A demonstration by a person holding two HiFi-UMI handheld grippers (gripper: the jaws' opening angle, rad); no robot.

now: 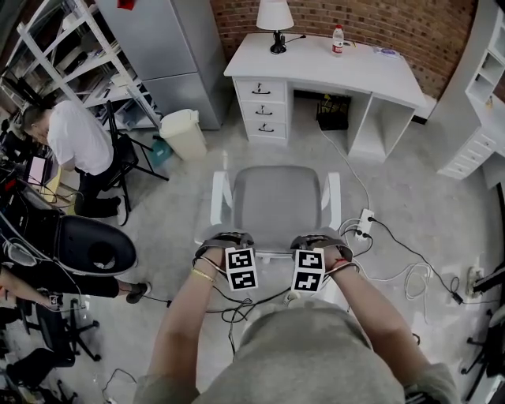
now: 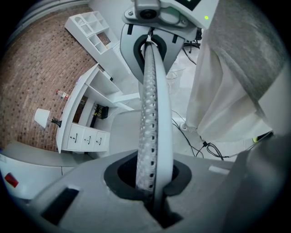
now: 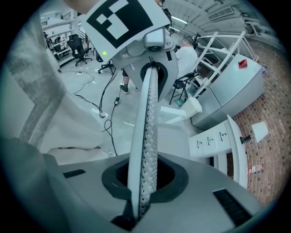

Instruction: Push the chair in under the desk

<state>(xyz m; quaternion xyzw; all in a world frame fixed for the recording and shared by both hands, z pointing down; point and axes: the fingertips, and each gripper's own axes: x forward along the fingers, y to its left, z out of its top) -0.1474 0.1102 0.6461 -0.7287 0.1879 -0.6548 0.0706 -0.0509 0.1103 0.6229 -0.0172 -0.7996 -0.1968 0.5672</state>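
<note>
Your left hand-held gripper (image 1: pixel 226 239) is clamped on the top edge of the chair back (image 2: pixel 150 113). Its jaws are nearly together, w/ the perforated white rim pinched between them in the left gripper view. Your right hand-held gripper (image 1: pixel 317 239) is the same: jaws nearly closed, pressing on that rim further right. Both point steeply down, marker cubes facing you.

The chair (image 1: pixel 276 201) has a grey seat and white frame. It sits at frame centre on the floor (image 1: pixel 410 197), seat toward the white worktop (image 1: pixel 363 67) at top centre and well apart from it, not under it. The worktop's open kneehole lies up and right of the seat, w/ drawers to its left.

A lamp (image 1: pixel 275 20) and a bottle (image 1: pixel 338 39) stand on the worktop. A white bin (image 1: pixel 184 134) is left of the drawers. A power strip (image 1: pixel 364 222) w/ cables lies just right of the chair. A person (image 1: pixel 75 138) sits at upper left.
</note>
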